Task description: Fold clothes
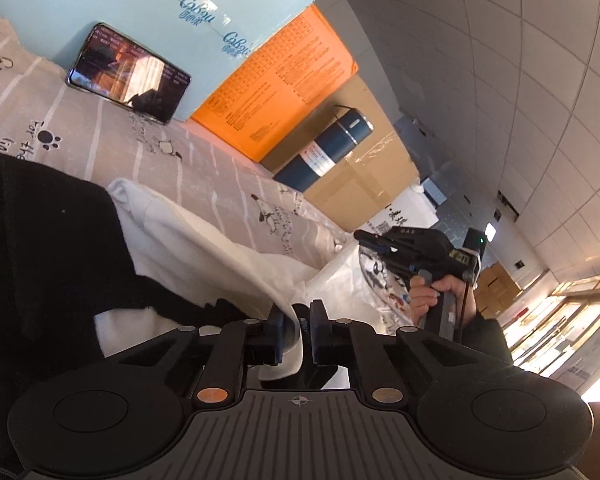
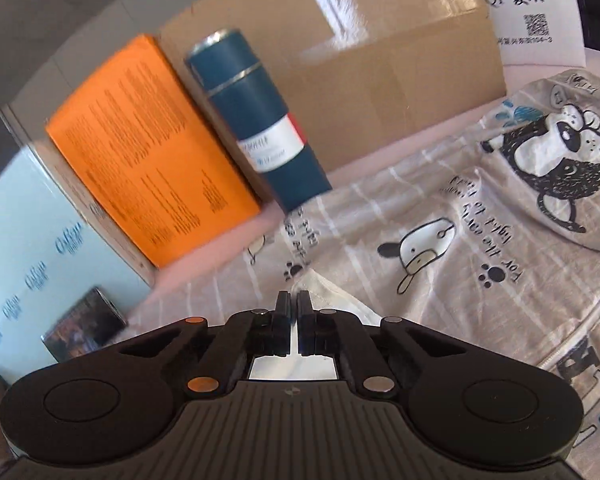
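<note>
A white garment [image 1: 204,240] with black parts [image 1: 48,240] lies stretched over a grey cartoon-print sheet [image 1: 100,132]. My left gripper [image 1: 298,332] is shut on a fold of the white cloth. In the left wrist view my right gripper [image 1: 362,236], held by a hand [image 1: 432,292], pinches the garment's far white edge. In the right wrist view the right gripper [image 2: 294,304] is shut on a white cloth edge [image 2: 328,292], lifted above the sheet [image 2: 440,216].
Along the back stand a pale blue box [image 1: 188,4], an orange box [image 1: 284,84], a brown carton [image 1: 360,176] and an upright dark blue flask [image 1: 324,152]. A phone [image 1: 128,72] leans on the blue box. A printed pillow [image 2: 556,152] sits at the right.
</note>
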### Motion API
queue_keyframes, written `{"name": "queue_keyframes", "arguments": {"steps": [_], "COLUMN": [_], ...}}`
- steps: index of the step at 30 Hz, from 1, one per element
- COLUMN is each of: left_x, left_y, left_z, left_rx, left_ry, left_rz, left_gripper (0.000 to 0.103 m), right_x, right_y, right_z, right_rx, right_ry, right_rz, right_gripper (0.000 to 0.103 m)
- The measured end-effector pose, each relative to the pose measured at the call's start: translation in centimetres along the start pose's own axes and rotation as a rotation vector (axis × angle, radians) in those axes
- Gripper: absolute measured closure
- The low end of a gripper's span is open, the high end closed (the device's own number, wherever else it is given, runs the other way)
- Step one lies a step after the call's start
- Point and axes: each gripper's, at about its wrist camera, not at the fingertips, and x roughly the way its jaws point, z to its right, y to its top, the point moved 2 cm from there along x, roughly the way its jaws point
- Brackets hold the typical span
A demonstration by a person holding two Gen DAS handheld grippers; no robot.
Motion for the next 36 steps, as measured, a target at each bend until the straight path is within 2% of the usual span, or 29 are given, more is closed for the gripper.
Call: {"name": "queue_keyframes", "arguments": {"steps": [5, 8, 11, 12, 14, 15, 18, 21, 24, 25, 27, 30, 31, 34, 36], "left_x": [-0.2, -0.1, 0.2, 0.3, 0.2, 0.1, -0.2, -0.5, -0.9, -0.9, -0.3, 2.0, 3.0, 5.3, 6.1], "left_y": [0.2, 0.1, -0.2, -0.3, -0.6, -0.6, -0.5, -0.4, -0.2, -0.1, 0.2, 0.3, 0.1, -0.6, -1.2], "left_z": [-0.3, -0.3, -0.3, -0.4, -0.4, -0.3, 1.0, 2.4, 3.7, 4.3, 5.8, 6.8, 6.8, 6.1, 5.3], "left_rx": [-0.025, -0.031, -0.034, -0.038, -0.043, -0.034, 0.077, 0.187, 0.297, 0.343, 0.476, 0.594, 0.623, 0.651, 0.649], "left_ry": [-0.009, 0.009, 0.030, 0.038, 0.055, 0.071, 0.166, 0.260, 0.355, 0.384, 0.429, 0.434, 0.440, 0.501, 0.545], "left_rz": [0.013, 0.000, -0.029, -0.039, -0.042, -0.037, 0.009, 0.056, 0.103, 0.117, 0.133, 0.043, -0.007, -0.126, -0.184], "left_gripper": [0.092, 0.092, 0.091, 0.091, 0.085, 0.082, 0.079, 0.066, 0.052, 0.045, 0.042, 0.038, 0.031, 0.028, 0.021], "right_x": [-5.1, -6.6, -6.9, -7.0, -7.5, -7.9, -8.8, -8.9, -8.4, -8.0, -7.0, -5.5, -5.1, -4.4, -4.4], "right_y": [-2.5, -4.6, -6.0, -6.3, -6.4, -6.3, -5.8, -5.6, -5.8, -5.9, -6.1, -6.5, -6.6, -6.8, -6.8], "right_z": [1.9, 3.6, 5.4, 5.9, 6.8, 6.8, 6.0, 4.4, 3.0, 2.6, 1.8, 1.4, 1.5, 2.7, 3.6], "right_rx": [0.045, 0.079, 0.136, 0.155, 0.195, 0.199, 0.124, 0.066, 0.027, 0.011, -0.006, -0.008, -0.006, 0.034, 0.059], "right_ry": [0.006, -0.032, -0.062, -0.068, -0.066, -0.071, -0.076, -0.011, 0.073, 0.102, 0.142, 0.164, 0.159, 0.093, 0.076], "right_rz": [0.117, 0.135, 0.089, 0.080, 0.083, 0.107, 0.169, 0.198, 0.181, 0.161, 0.118, 0.059, 0.045, 0.013, 0.013], "right_gripper": [0.100, 0.100, 0.096, 0.092, 0.067, 0.050, 0.048, 0.041, 0.038, 0.035, 0.033, 0.033, 0.033, 0.032, 0.032]}}
